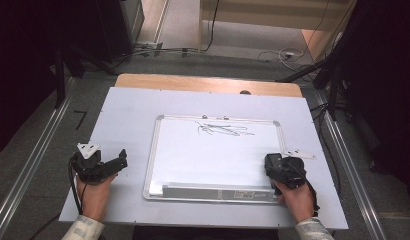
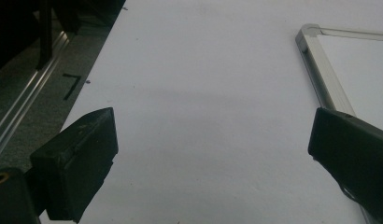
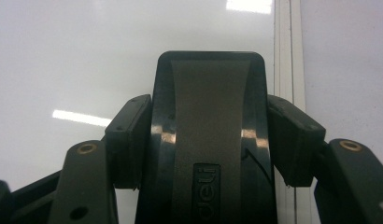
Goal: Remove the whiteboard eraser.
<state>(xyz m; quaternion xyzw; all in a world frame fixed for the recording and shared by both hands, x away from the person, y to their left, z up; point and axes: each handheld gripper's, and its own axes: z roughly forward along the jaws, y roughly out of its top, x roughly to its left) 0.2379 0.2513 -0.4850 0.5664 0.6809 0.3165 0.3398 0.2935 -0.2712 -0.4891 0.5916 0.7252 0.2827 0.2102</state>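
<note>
**Eraser gripped, scribble waiting**

Grey carpet and trailing cables ring my table [image 1: 128, 105], and on its pale sheet lies the whiteboard [image 1: 213, 150] with a dark scribble [image 1: 224, 130] near its far edge. My right gripper [image 3: 206, 140] is clamped on the black eraser [image 3: 209, 116], one pad against each side, at the board's near right corner just inside the frame. My left gripper [image 2: 208, 149] has its jaws wide apart with nothing between them, over bare table just left of the board's frame.

To do this well, I think I should keep the squeeze firm, lift the eraser slightly, carry it up the board to the marks, set its felt flat and wipe along the lines. The left could press the frame so the board doesn't slide.

Both forearms come in low from the near edge; my right hand [image 1: 295, 197] wraps its gripper from behind, pointing forward over the board.
</note>
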